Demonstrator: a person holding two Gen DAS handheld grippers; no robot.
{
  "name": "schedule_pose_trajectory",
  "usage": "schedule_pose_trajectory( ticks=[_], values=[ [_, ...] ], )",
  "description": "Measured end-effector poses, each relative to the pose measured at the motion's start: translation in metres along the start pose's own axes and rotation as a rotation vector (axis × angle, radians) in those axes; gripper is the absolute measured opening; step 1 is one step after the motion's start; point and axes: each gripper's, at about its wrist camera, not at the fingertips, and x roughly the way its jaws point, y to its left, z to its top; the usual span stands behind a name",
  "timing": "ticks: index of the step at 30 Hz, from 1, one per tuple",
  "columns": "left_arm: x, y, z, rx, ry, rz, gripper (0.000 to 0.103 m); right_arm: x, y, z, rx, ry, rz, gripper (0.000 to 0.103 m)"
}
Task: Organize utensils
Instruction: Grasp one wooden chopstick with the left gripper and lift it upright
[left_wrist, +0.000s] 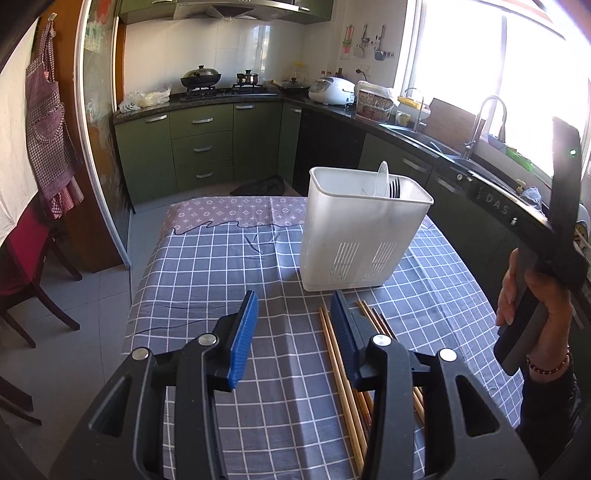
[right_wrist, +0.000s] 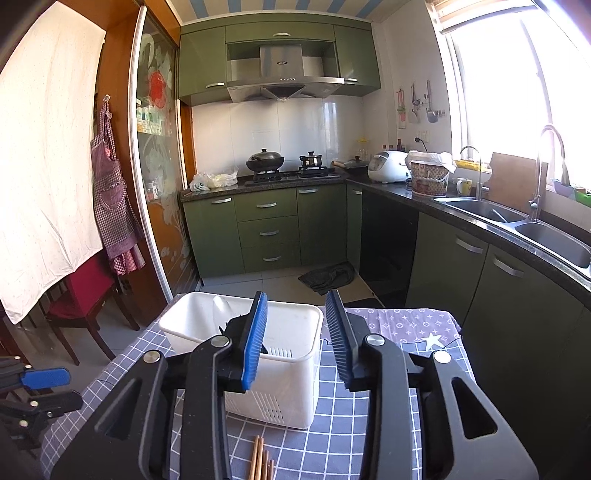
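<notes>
A white plastic utensil holder stands on the checked tablecloth and holds a white spoon and dark forks. Several wooden chopsticks lie on the cloth in front of it, under and beside my left gripper, which is open and empty just above them. My right gripper is open and empty, raised above the holder; its body shows in the left wrist view. Chopstick tips show at the bottom of the right wrist view. The left gripper's blue finger shows at far left.
The table carries a blue checked cloth over a grey patterned one. Green kitchen cabinets, a stove with pots and a sink lie beyond. A red chair stands to the left.
</notes>
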Motion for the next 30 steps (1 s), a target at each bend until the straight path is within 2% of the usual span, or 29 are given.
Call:
schedule_pose_trajectory(
  ticks=[3,7,10,13,17,21,30],
  values=[
    [0.010,0.000,-0.003,-0.007,0.061,-0.005,0.040,-0.024,-0.004,-0.004,0.013,0.008,0.006,0.046],
    [0.034,-0.003,-0.010,-0.004,0.180,-0.003,0.039,-0.050,-0.013,-0.025,0.027,0.067,0.004,0.047],
    [0.060,-0.008,-0.019,0.003,0.296,-0.013,0.039,-0.059,-0.024,-0.047,0.038,0.146,0.000,0.047],
    [0.086,-0.013,-0.026,0.001,0.393,-0.024,0.027,-0.060,-0.039,-0.070,0.058,0.227,0.001,0.047],
    [0.115,-0.020,-0.034,-0.006,0.484,-0.029,0.022,-0.059,-0.055,-0.090,0.086,0.282,0.000,0.047],
    [0.131,-0.024,-0.037,-0.004,0.528,-0.019,0.021,-0.058,-0.062,-0.098,0.112,0.309,0.014,0.047],
    [0.138,-0.028,-0.034,-0.008,0.553,-0.025,0.019,-0.057,-0.068,-0.101,0.133,0.325,0.037,0.047]
  ],
)
